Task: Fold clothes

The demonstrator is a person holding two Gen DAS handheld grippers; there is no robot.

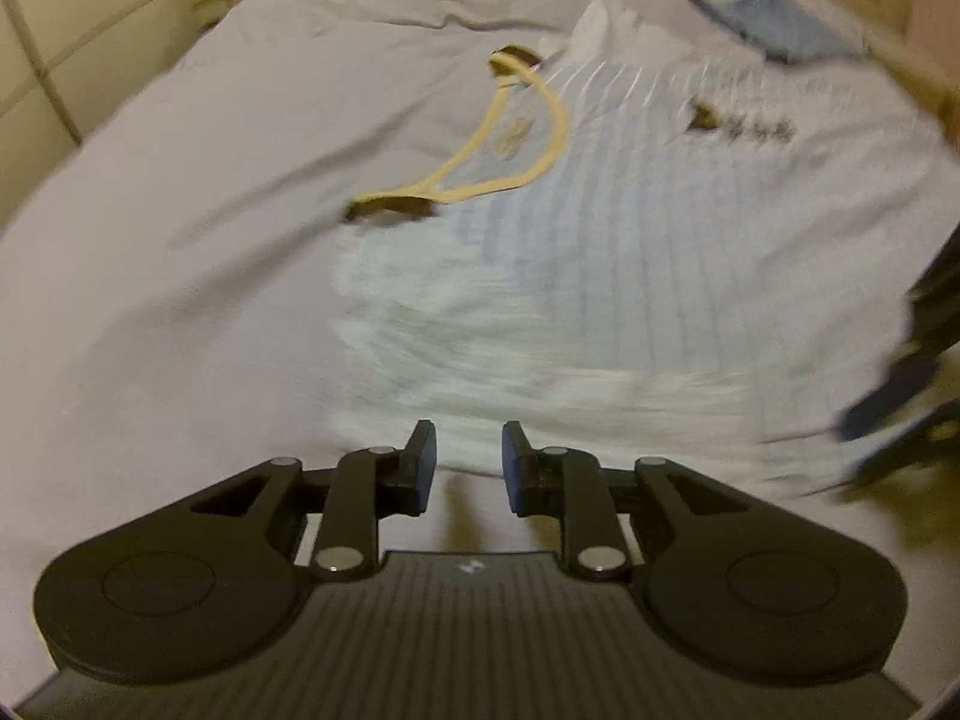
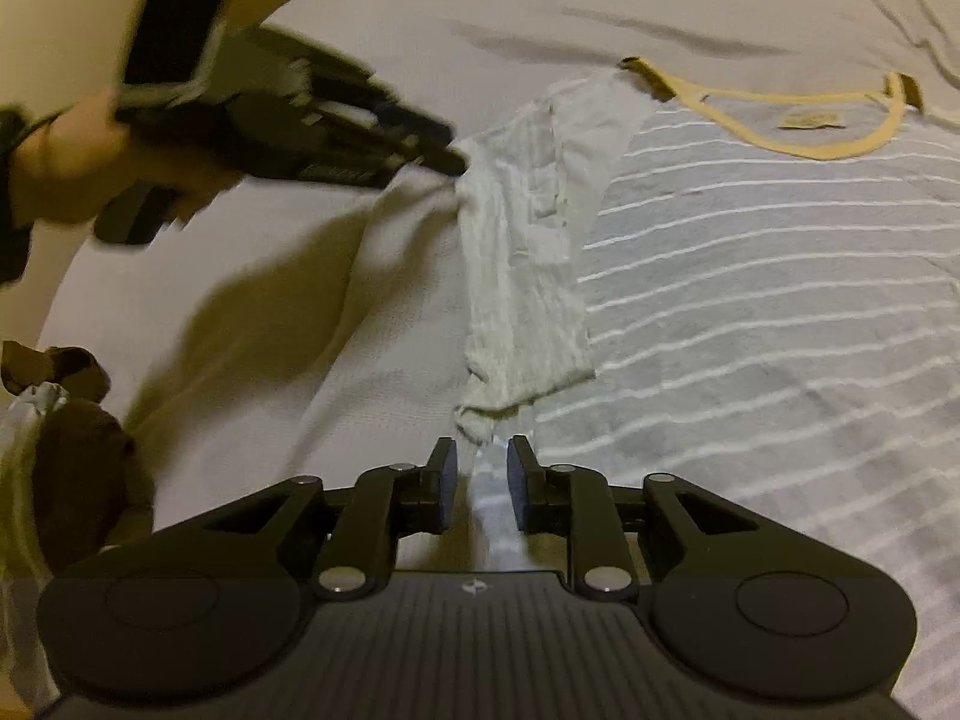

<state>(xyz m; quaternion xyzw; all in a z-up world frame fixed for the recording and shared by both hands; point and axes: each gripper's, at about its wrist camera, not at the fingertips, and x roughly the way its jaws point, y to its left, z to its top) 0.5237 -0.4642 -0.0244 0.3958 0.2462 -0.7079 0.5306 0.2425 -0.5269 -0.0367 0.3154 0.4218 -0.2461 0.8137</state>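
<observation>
A pale grey shirt with thin white stripes [image 2: 750, 300] and a yellow neckline [image 2: 798, 147] lies flat on a lilac bed sheet [image 2: 252, 336]. It also shows, blurred, in the left wrist view [image 1: 600, 276], yellow neckline [image 1: 510, 138] toward the far end. One side strip is folded over onto the body, its whitish inside [image 2: 528, 276] up. My left gripper [image 1: 467, 462] is open and empty just above the shirt's near edge; in the right wrist view it [image 2: 444, 162] hovers at the fold's far end. My right gripper [image 2: 483, 474] is open, with the shirt's edge lying between its jaws.
A blue folded cloth [image 1: 774, 24] lies at the far right of the bed. A brown and grey bundle [image 2: 66, 420] sits off the bed's left edge. A tiled wall [image 1: 48, 48] lies to the left. The sheet [image 1: 198, 210] left of the shirt is bare.
</observation>
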